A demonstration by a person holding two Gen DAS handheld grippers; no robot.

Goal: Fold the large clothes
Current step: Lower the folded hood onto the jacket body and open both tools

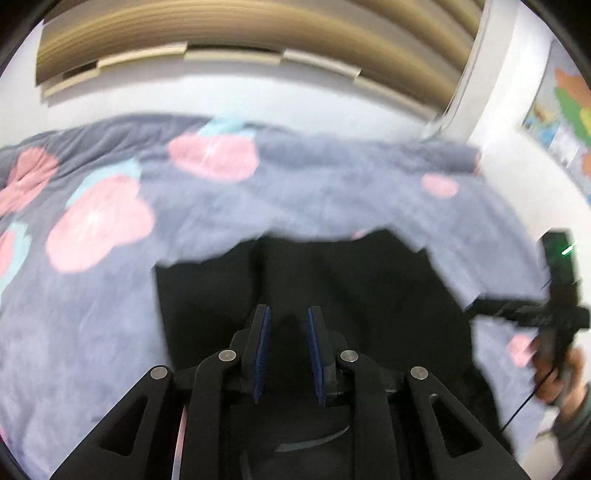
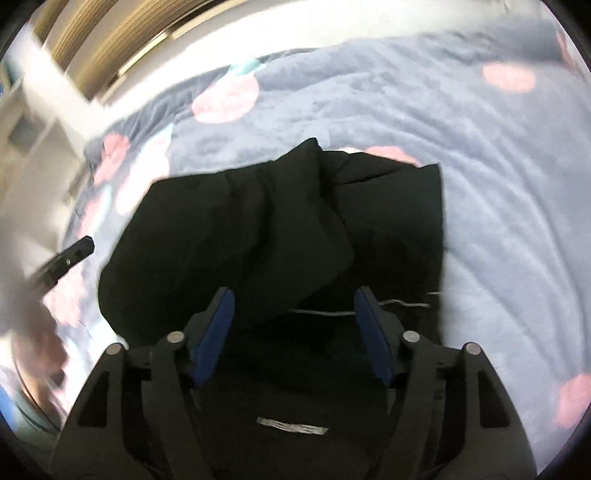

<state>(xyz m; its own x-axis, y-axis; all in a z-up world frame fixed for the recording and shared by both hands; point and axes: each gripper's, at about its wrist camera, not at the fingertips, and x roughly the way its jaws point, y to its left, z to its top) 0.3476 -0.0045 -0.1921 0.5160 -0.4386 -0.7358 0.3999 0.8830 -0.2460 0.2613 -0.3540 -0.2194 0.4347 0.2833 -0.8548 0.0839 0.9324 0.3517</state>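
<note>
Left wrist view: a black garment is seen on the grey blanket with pink blotches; wooden slats at 12 o'clock. The left gripper is held slightly apart, empty. Right wrist view: the right gripper is spread wide above the garment.

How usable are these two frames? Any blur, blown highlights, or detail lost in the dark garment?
Left wrist: motion-smeared blanket and right gripper; the black garment is near featureless; left gripper sharp. Right wrist: the left edge is streaked and washed out, garment folds faintly readable, blanket wrinkles clear, right gripper crisp. Both show fisheye bending and dark corners.
</note>
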